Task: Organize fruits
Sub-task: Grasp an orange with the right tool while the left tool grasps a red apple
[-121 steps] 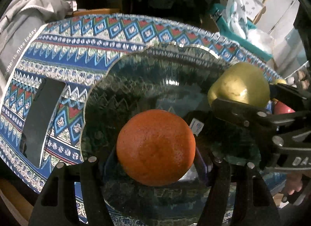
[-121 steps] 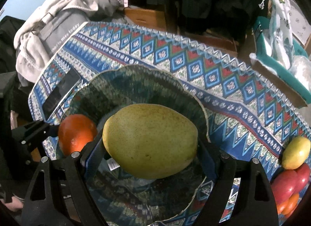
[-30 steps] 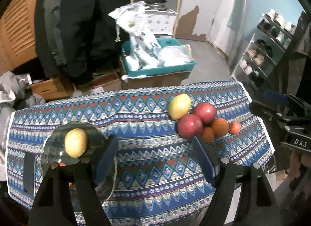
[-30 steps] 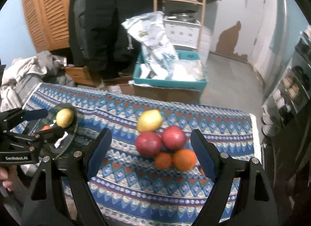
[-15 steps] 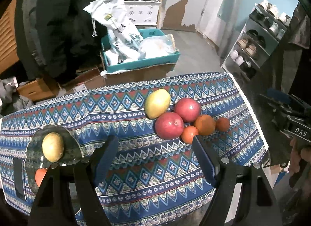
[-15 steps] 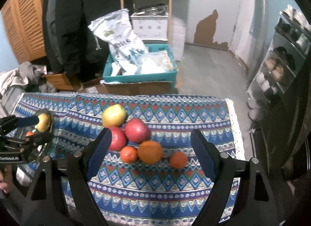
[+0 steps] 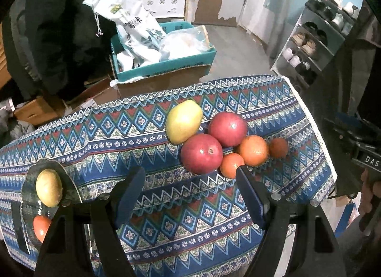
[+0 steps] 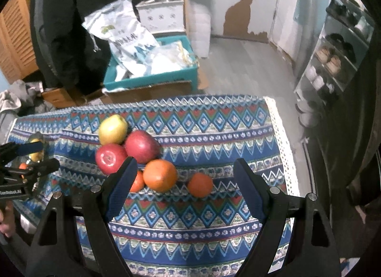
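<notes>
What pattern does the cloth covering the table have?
The patterned tablecloth has blue bands of diamonds and zigzags, with red and white; the left wrist view shows it best.

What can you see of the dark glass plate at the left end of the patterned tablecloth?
The dark glass plate is a translucent, greenish-dark dish with a wavy, scalloped rim, lying flat near the left end of the blue patterned tablecloth. It carries a yellow-green pear and, nearer the camera, an orange fruit partly hidden behind a gripper finger. In the right wrist view it shows only as a sliver behind the other gripper. Neither gripper touches it; the fruit pile lies well apart.
</notes>
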